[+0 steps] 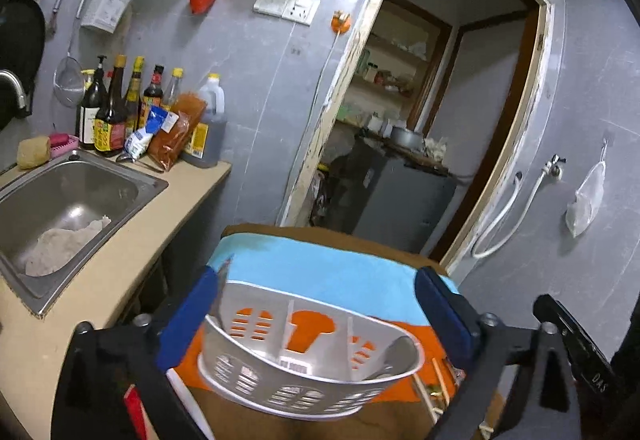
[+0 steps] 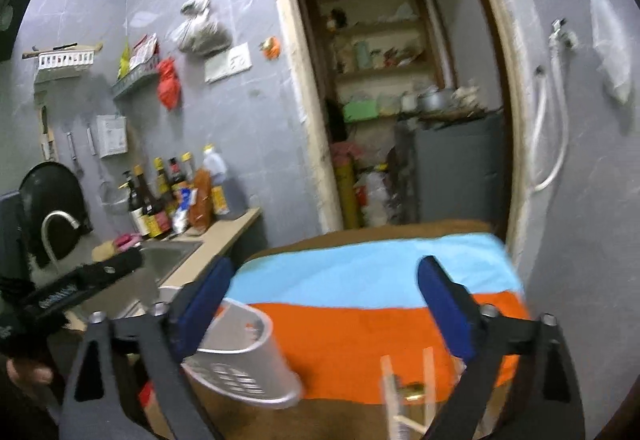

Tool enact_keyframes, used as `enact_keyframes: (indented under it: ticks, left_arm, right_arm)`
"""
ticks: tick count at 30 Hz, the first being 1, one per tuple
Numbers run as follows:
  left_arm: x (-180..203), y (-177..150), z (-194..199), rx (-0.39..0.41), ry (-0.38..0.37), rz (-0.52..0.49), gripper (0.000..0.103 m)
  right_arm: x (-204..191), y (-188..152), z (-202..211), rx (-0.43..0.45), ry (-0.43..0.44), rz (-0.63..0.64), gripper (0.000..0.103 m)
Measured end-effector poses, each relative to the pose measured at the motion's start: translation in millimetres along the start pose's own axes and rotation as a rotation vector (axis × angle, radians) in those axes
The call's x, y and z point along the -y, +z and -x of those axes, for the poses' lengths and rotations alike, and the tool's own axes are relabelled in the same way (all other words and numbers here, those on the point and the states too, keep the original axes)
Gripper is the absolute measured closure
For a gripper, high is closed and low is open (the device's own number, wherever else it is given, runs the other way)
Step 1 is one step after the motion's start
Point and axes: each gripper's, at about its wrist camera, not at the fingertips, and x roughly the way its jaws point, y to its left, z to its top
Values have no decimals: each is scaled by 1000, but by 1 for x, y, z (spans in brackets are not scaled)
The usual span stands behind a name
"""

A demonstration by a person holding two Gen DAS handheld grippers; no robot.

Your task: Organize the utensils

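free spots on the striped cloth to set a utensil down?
Free: the blue stripe behind the grey caddy, and the orange stripe to its right. Crowded: the cloth's near right corner, by the chopsticks, and the counter end behind the sink, packed with bottles.

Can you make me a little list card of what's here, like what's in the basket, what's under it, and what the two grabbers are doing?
basket: grey plastic utensil caddy with three compartments
in the basket: a spoon in the right compartment, a knife-like utensil at the left end
under it: striped blue and orange cloth
beside it: chopsticks on the cloth
left gripper: jaws open, holding nothing
right gripper: jaws open, holding nothing
nearby: sink, sauce bottles
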Motion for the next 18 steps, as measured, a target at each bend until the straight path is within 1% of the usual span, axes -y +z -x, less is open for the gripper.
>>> enact_keyframes:
  ticks: [4,7,9,13,16,18]
  left_arm:
    - [23,-8,8,28,39,-25,1]
    - [42,-16,14,56,59,-56,1]
    - [54,-23,16,69,69,-71,0]
    - [77,-38,18,67,92,-93,0]
    - [91,-53,18,50,109,-103,0]
    - [100,-64,17,30,118,-112,0]
  right_arm:
    - [16,7,19,52,-53,63,8]
    - [28,13,31,83,-77,106,2]
    - [38,16,38,91,-82,118,2]
    - [60,19,52,79,-85,132,2]
    - [81,18,50,45,-81,136,2]
    - [97,15,46,6,-69,134,2]
